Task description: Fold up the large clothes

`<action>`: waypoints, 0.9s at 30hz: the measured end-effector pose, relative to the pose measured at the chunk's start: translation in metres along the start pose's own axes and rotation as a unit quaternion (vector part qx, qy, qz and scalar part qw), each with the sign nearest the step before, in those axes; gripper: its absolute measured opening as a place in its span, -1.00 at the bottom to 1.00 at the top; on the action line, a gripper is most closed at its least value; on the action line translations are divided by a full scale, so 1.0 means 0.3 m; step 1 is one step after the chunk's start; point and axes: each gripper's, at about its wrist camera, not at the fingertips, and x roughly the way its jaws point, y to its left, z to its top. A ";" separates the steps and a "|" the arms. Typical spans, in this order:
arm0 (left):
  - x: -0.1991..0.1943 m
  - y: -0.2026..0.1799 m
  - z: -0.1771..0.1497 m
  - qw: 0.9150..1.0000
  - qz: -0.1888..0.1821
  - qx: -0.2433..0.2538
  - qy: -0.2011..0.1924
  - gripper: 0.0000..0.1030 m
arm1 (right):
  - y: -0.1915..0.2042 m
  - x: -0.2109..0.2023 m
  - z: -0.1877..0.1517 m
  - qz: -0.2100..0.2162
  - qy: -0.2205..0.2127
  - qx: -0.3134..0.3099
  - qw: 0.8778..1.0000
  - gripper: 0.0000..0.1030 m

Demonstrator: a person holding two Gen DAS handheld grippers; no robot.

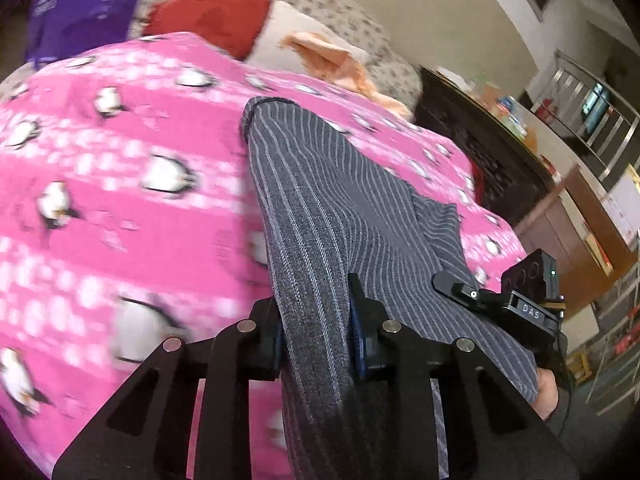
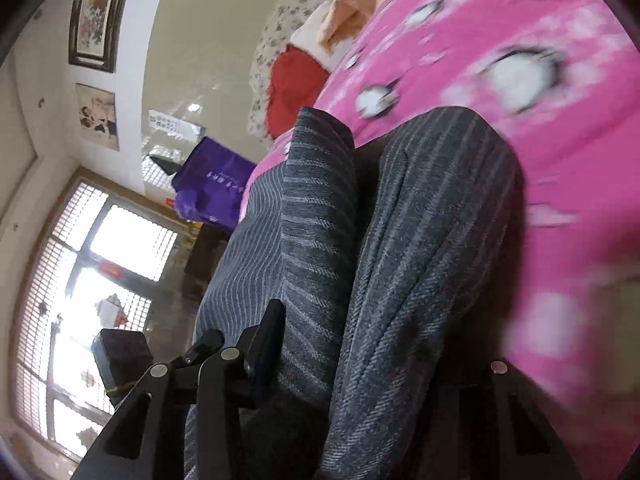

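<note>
Both tools are hanging onto the same piece of clothing here, a dark grey pinstriped garment (image 1: pixel 320 208), looks like trousers or a suit piece, hard to say which. It's draped over a bright pink penguin blanket (image 1: pixel 120 184) that covers the bed.

The left tool (image 1: pixel 316 336) is clenched on a bunched fold of the grey fabric, which runs right between its two black fingers (image 1: pixel 362 344) and stretches away toward the far side, ending in a hemmed edge lying on the pink. Off to its right you can see the other tool's body and a bit of the person's hand underneath the cloth.

The right tool (image 2: pixel 360 344) is grasping a thicker wad of the same striped garment (image 2: pixel 420 260). Its left finger (image 2: pixel 264 336) presses against the fabric; the other finger is buried under the folds, so I can't see it. The cloth humps up in two rolls in front of it.

At the far end of the bed there's a red cushion (image 1: pixel 212 16) and something fuzzy and orange (image 1: pixel 336 60), on a floral cover (image 1: pixel 340 12). A purple bag (image 2: pixel 212 188) sits past the bed, toward the window (image 2: pixel 92 280). Everything's a bit blurry.
</note>
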 end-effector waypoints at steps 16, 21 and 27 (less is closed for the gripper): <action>-0.227 -0.014 -0.037 0.999 0.023 0.030 -0.029 -0.17 | 0.221 -0.251 -0.079 -0.110 -0.016 -0.079 0.991 -0.01; -0.251 -0.125 -0.127 0.997 -0.006 0.074 -0.010 -0.17 | 0.459 -0.282 -0.187 -0.109 -0.015 -0.215 0.970 -0.32; -0.136 -0.117 -0.263 0.996 0.017 0.061 0.064 -0.18 | 0.457 -0.123 -0.318 -0.185 0.065 -0.266 0.944 -0.48</action>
